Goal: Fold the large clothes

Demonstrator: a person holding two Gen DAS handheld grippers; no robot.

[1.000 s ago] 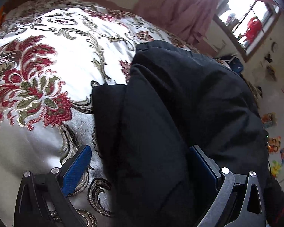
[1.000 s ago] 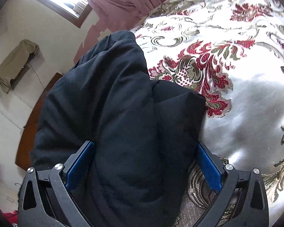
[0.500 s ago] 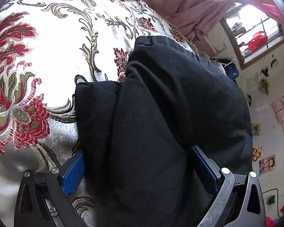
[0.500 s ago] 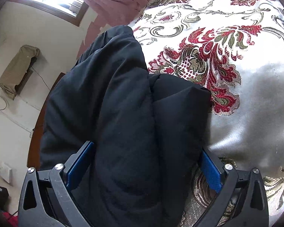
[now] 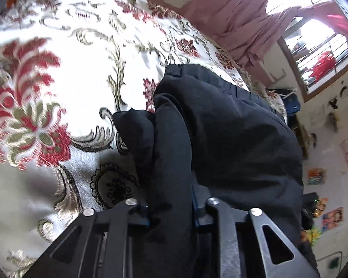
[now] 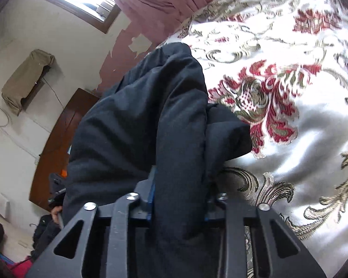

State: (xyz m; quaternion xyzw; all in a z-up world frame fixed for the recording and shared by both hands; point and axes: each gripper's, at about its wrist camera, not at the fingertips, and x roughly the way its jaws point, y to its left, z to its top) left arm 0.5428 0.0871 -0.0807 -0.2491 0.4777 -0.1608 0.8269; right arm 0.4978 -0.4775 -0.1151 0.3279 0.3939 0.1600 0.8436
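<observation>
Fingers of left gripper [image 5: 170, 208] and right gripper [image 6: 179, 199] have just closed, both pinching black coat [image 5: 232, 139]

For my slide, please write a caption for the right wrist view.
Right claw shut on a fold of the black coat lying on the flowered bedspread.

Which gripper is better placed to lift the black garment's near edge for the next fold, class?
Neither alone, probably: the left gripper and right gripper have each just closed on a thick fold of the garment on the bedspread. If forced, left: its bunch looks slimmer.
</observation>
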